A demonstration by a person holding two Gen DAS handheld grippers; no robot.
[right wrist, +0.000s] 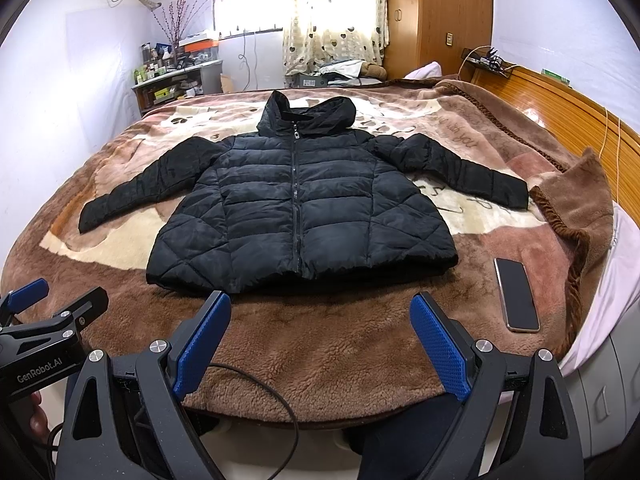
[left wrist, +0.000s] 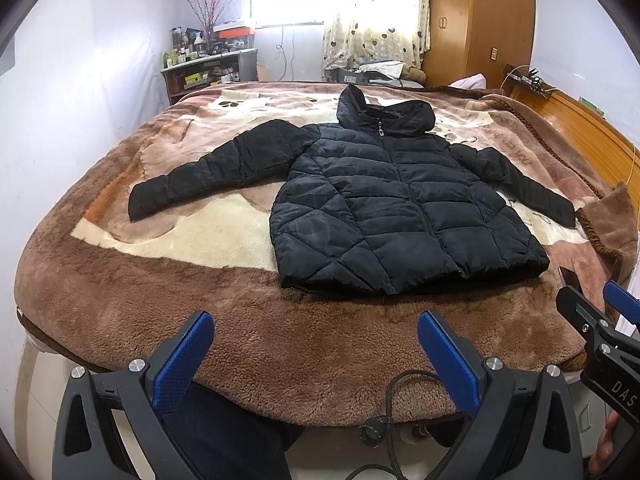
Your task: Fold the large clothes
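A black hooded puffer jacket (left wrist: pixel 400 208) lies flat, front up and zipped, on the bed, both sleeves spread out to the sides and the hood at the far end. It also shows in the right wrist view (right wrist: pixel 300 216). My left gripper (left wrist: pixel 316 328) is open and empty, held over the bed's near edge, short of the jacket's hem. My right gripper (right wrist: pixel 320 312) is open and empty, just short of the hem. Each gripper shows at the edge of the other's view.
A brown and cream fleece blanket (right wrist: pixel 320 352) covers the bed. A phone (right wrist: pixel 517 295) lies on it right of the hem. A wooden headboard (right wrist: pixel 560 112) runs along the right. A cluttered shelf (left wrist: pixel 208 72) and a wardrobe (left wrist: pixel 480 20) stand behind.
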